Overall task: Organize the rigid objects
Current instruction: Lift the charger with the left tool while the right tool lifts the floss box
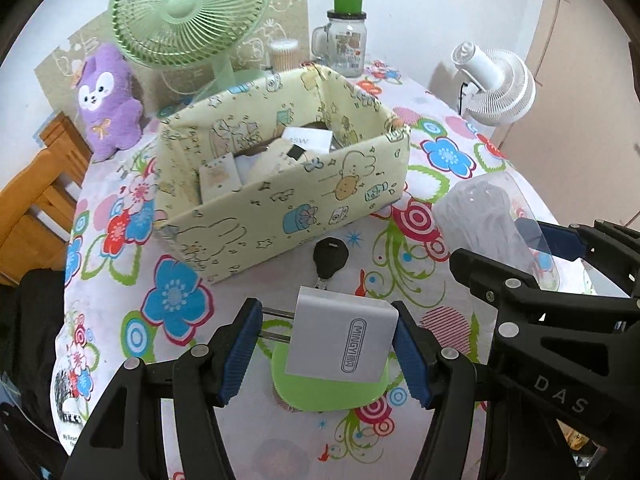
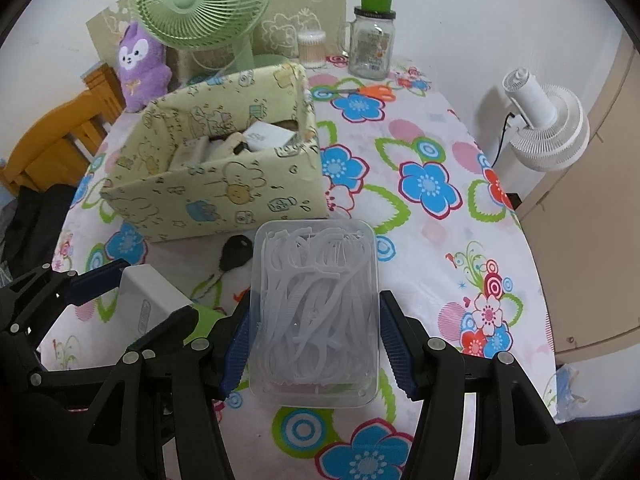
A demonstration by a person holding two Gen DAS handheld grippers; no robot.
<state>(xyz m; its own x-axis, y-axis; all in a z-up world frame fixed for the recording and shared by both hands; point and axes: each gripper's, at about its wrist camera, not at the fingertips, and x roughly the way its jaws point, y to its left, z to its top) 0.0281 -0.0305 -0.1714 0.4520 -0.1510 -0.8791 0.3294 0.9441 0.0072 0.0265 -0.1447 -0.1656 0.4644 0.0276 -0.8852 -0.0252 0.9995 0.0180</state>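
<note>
Here, from the left edge across to the right:

Wooden chair (image 1: pixel 38 196): seen at the far left, beside the flower-printed tablecloth (image 1: pixel 446 156); it plays no part.

Purple plush toy (image 1: pixel 105 100) and green desk fan (image 1: pixel 188 12): standing behind the box, well apart from both grippers.

Pale yellow cartoon-printed storage box (image 1: pixel 288 200): open-topped and already holding several small white items; it is judged to be where the carried things belong.

Black car key (image 1: pixel 330 258): lying on the cloth just in front of the box, not yet collected.

Left gripper (image 1: pixel 326 354): its blue pads are closed partway onto the white square charger block marked MINGYI (image 1: pixel 344 340), which is held off the cloth above a green print. The metal prongs point toward the left pad, so the grip sits partly on them; the block may be twisted or slip if it is knocked against the box wall.

Right gripper (image 2: pixel 314 346): its pads are pressed on the long sides of a clear plastic case of white floss picks (image 2: pixel 316 308), which is held clear of the table. The smooth walls may slide out, and the lid could be popped by a tighter squeeze.

Shared risk: the two grippers are close together, and a collision over the box is possible.

White floor fan (image 2: pixel 548 132): standing off the table at the right.
</note>
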